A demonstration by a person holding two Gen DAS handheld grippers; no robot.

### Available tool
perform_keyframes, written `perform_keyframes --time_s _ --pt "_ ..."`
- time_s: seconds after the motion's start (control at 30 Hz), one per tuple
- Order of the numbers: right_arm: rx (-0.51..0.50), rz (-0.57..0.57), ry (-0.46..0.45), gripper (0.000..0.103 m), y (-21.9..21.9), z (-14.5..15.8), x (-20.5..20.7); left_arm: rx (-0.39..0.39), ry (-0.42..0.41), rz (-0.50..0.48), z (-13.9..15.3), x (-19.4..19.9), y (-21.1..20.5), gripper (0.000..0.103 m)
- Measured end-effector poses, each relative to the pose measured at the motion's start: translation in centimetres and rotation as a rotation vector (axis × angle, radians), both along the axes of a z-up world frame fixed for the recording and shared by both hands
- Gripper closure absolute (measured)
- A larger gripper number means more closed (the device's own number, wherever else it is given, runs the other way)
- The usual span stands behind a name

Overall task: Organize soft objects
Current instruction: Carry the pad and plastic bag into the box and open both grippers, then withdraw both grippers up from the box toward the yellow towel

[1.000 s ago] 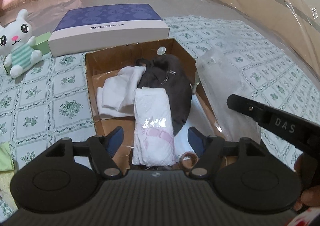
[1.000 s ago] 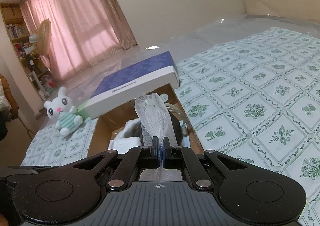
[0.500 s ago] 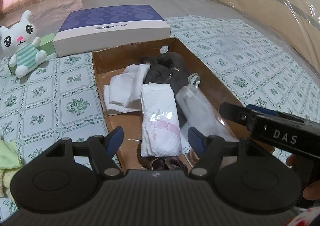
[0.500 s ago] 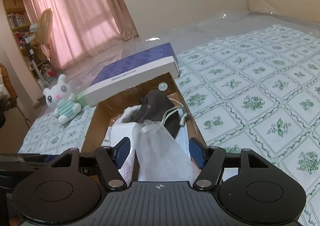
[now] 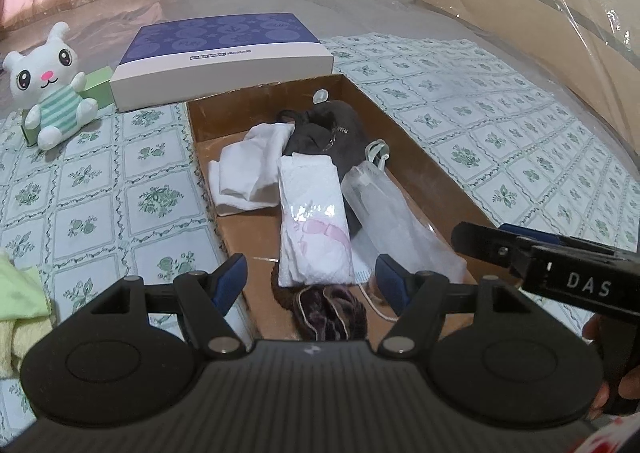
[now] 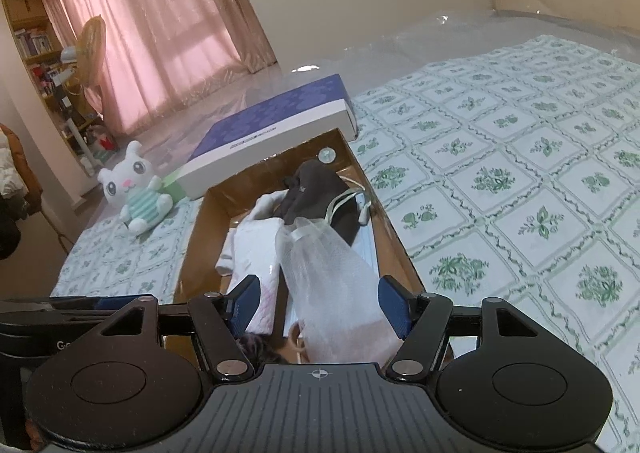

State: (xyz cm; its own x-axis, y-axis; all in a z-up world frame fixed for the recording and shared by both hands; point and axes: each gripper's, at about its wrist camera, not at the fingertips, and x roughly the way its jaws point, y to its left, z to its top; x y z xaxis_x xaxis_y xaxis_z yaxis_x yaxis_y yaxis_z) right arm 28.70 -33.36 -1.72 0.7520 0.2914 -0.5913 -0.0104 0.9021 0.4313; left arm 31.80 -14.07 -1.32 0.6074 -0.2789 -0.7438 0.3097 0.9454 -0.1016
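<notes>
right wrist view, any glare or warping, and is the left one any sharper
Right wrist view: pink curtains glow brightest, plastic sheet glints, patterned bedspread bows with fisheye. Left wrist view: equally sharp, plastic sheet glints over the headboard, and the cardboard box edges curve.

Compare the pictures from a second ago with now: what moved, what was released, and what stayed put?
The right gripper opened its jaws and let go of the white mesh drawstring pouch, which came down into the brown cardboard box, beside the white plastic-wrapped packet. The left gripper stayed open and empty. The white socks, dark grey garment and plush bunny kept their places.
</notes>
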Motion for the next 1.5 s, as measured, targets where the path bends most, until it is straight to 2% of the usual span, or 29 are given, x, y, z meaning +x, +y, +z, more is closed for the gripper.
perform_keyframes --time_s 0.5,0.87,1.5 --pt "-0.008 -0.001 -0.001 0.037 0.9 2.5 -3.9 -0.023 -0.004 0.012 2.5 -4.5 2.2 0.035" --pt "-0.025 0.037 0.010 0.035 3.0 3.6 -6.8 -0.035 -0.003 0.062 3.4 -8.7 6.2 0.034" --pt "-0.032 0.249 0.046 0.035 10.6 3.4 -11.1 -0.013 0.007 0.235 3.5 -16.6 14.0 0.034"
